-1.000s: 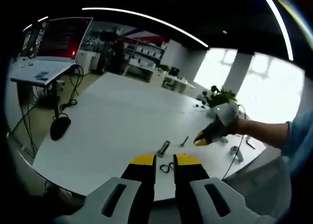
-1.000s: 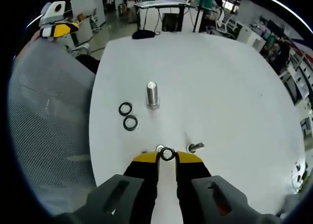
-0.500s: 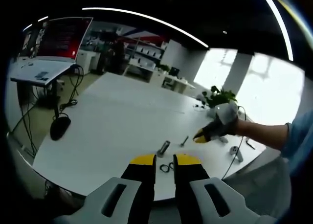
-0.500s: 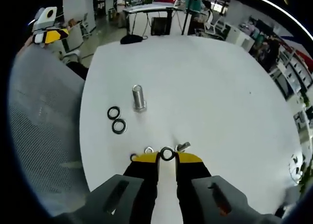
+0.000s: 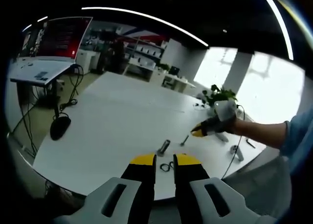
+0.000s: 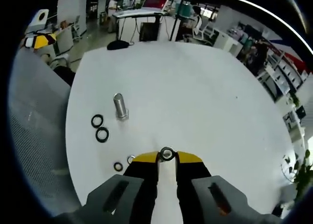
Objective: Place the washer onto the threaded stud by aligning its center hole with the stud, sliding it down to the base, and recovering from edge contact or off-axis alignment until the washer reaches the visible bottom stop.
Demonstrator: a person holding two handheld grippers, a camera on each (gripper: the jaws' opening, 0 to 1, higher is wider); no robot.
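The threaded stud (image 6: 120, 106) stands upright on the white table (image 6: 205, 92), left of and beyond my right gripper (image 6: 167, 155). That gripper is shut on a washer (image 6: 167, 153), held at the yellow tips above the table. Two dark washers (image 6: 100, 127) lie left of the stud, and two smaller ones (image 6: 124, 163) lie near the jaws. In the left gripper view the stud (image 5: 164, 146) stands just past my left gripper (image 5: 165, 160), whose jaws stand a narrow gap apart with nothing between them. The right gripper (image 5: 198, 132) hovers right of the stud there.
A small bolt (image 5: 184, 141) lies beside the stud. A black mouse (image 5: 59, 127) sits at the table's left edge. A grey mesh chair (image 6: 29, 136) stands against the near edge. A desk with a monitor (image 5: 58, 40) and a plant (image 5: 218, 95) lie farther off.
My right gripper has risen and pulled back with the washer; the small bolt by its tips is no longer seen. In the left gripper view it has moved slightly up and left.
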